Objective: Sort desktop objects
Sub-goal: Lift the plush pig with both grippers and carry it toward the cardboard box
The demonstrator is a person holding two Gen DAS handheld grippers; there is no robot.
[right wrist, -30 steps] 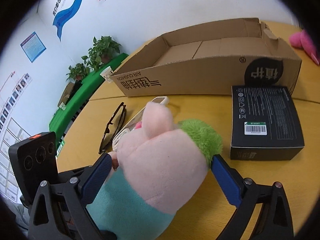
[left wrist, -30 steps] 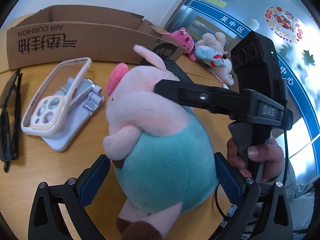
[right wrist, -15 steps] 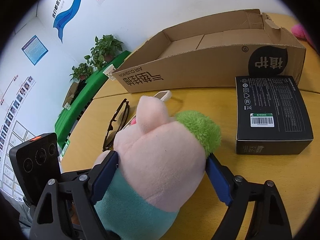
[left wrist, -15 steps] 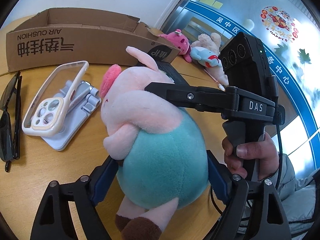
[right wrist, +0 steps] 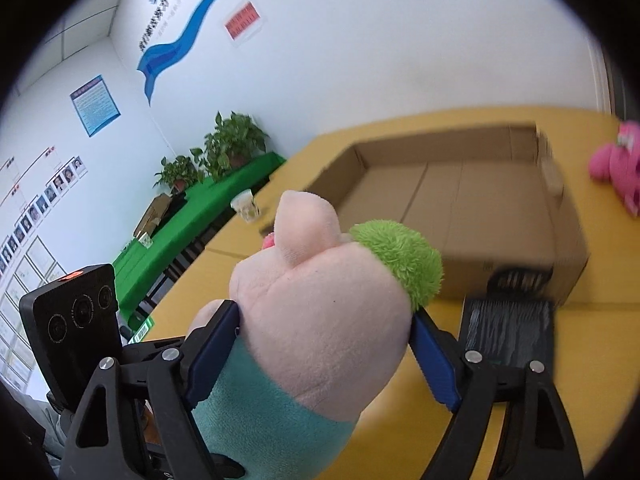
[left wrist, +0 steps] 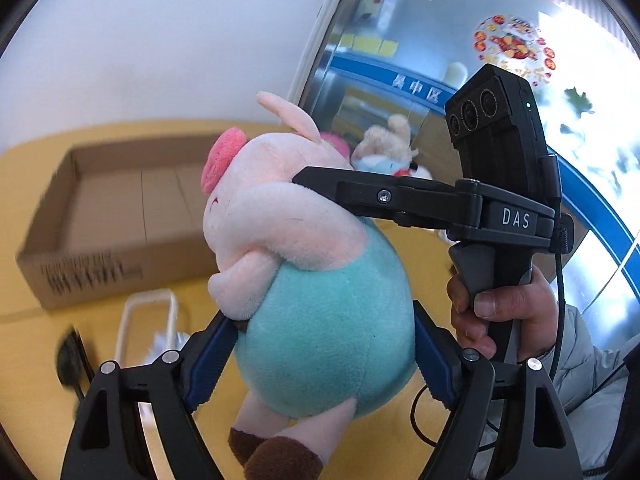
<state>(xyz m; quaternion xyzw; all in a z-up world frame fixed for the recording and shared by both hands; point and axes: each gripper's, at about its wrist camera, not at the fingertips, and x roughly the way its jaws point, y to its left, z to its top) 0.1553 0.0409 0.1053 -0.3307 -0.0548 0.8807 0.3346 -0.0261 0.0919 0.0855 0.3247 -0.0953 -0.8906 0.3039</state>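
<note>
Cardboard box (left wrist: 120,216) sits open at left of the left-wrist frame, its print too blurred to read. Pig plush (left wrist: 312,292) fills centre frame, off the yellow table (left wrist: 24,360). We judge it light, soft, squashy; best held across belly and head. Left gripper (left wrist: 320,360) clamps the teal belly, right gripper (right wrist: 326,354) the pink head, both having just closed in. "DAS" reads on the right gripper's arm.
</note>
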